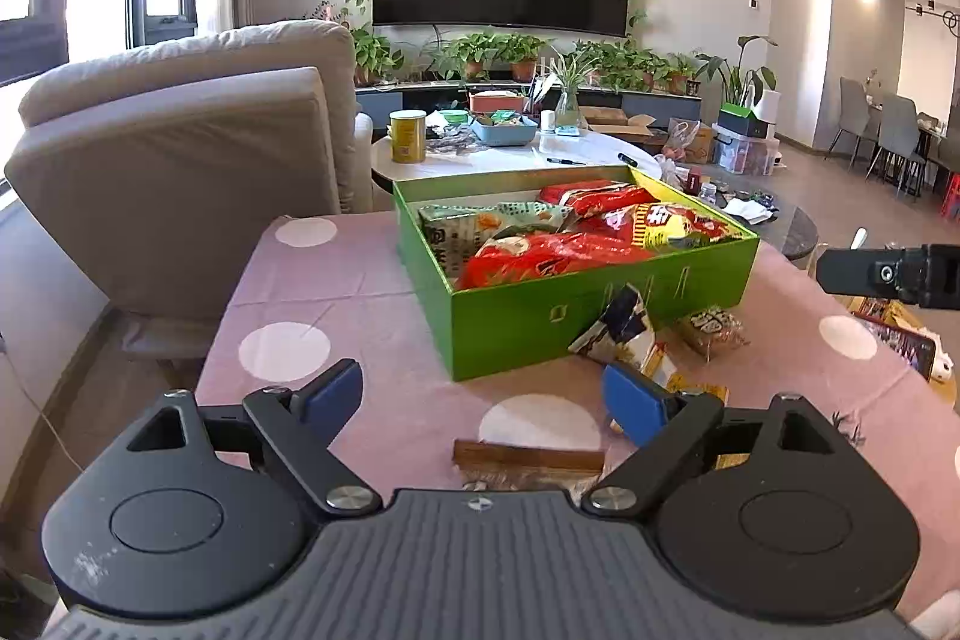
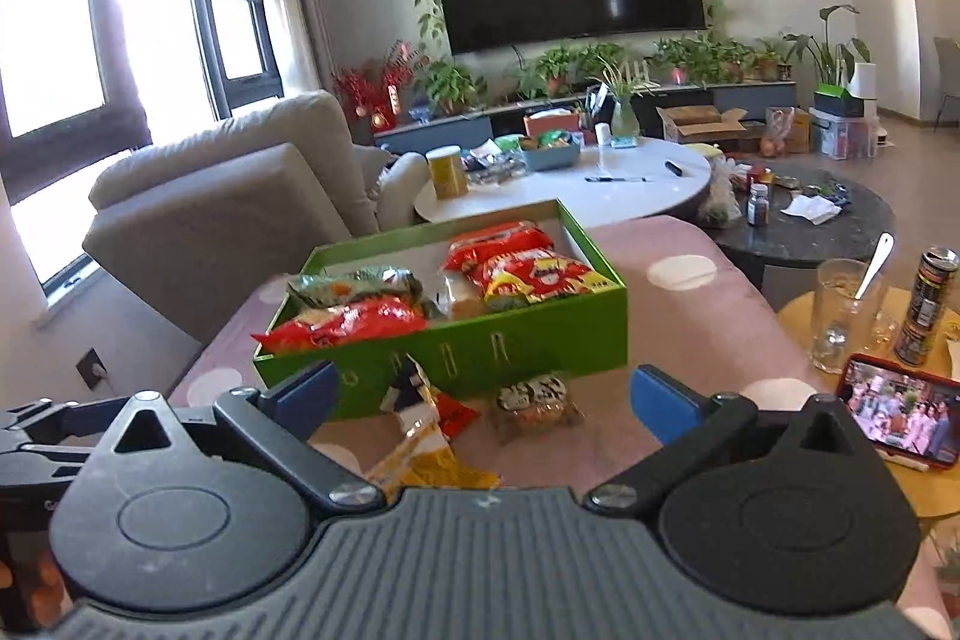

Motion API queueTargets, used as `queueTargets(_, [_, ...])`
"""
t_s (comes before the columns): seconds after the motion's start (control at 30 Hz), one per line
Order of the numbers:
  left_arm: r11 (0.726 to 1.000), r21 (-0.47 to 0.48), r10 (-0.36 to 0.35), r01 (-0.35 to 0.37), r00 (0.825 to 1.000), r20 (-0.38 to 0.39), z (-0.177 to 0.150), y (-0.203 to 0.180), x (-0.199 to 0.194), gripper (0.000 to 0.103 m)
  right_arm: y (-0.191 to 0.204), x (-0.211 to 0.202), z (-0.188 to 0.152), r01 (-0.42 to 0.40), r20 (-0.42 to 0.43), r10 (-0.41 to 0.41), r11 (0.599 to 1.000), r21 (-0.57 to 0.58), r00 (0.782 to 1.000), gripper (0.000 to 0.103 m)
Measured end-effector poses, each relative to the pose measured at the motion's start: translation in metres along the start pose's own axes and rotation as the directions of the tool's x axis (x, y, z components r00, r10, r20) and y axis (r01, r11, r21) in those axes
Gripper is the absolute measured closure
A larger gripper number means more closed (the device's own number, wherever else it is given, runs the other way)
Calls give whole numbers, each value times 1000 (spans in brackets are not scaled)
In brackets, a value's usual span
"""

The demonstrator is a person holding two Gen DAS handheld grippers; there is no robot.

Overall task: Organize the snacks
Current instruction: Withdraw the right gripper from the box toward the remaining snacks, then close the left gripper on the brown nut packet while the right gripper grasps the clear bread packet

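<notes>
1. Landmark: green box (image 1: 600, 304), lid off, standing on the pink dotted tablecloth (image 1: 336, 280). All positions below refer to this box.
2. Box contents: red snack bags (image 1: 540, 259) lie along the near wall and in the far corner; a green-and-white bag (image 1: 474, 223) lies at the left end. In the right wrist view one red bag (image 2: 342, 325) overhangs the near-left corner.
3. Loose items in front of the box:
   - a white-and-dark packet (image 1: 621, 331) leans against the near wall;
   - a small clear-wrapped snack (image 1: 714, 328) lies just beside that packet, close to the wall;
   - yellow wrappers (image 2: 432, 460) lie nearer the camera than the packet;
   - a brown bar-shaped pack (image 1: 528, 457) lies further out, partly hidden by the left gripper body.
4. Left gripper (image 1: 483, 391): released — blue fingers spread wide, nothing between them, held above the cloth in front of the box.
5. Right gripper (image 2: 483, 394): released — fingers wide apart and empty, facing the near wall and the loose packets.
6. Beyond the box: a white table (image 2: 600, 196) carrying a yellow can (image 2: 447, 172).
7. Right of the box: a phone (image 2: 900, 412), a glass (image 2: 843, 310) with a spoon, and a drink can (image 2: 927, 304).
</notes>
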State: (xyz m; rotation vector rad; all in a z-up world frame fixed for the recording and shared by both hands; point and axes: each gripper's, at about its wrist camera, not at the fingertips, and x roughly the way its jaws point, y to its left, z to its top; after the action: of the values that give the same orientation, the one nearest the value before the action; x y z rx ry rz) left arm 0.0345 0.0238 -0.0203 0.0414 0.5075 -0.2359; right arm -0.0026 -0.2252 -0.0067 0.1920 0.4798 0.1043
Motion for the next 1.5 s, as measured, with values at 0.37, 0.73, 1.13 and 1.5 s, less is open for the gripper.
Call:
queueTargets(0.37, [999,35,-13,16,997,-73,-30,1,1,10,16,-2,-15,-17,-105,12,999,-41,994,36])
queueTargets(0.73, [997,73,-14,26,987,-162,-49,-11,25,11,23,0,-26,9,-169,-18,999,-54,985,36])
queueTargets(1.13, [999,-9,-38,37,980,-194,-52,-5,40,30,22,11,-41,37,-274,-48,998,-43,961,36])
queueTargets(1.5, [999,14,-45,49,984,-174,-52,-9,36,54,21,20,-52,88,-332,-96,995,-39,938,36])
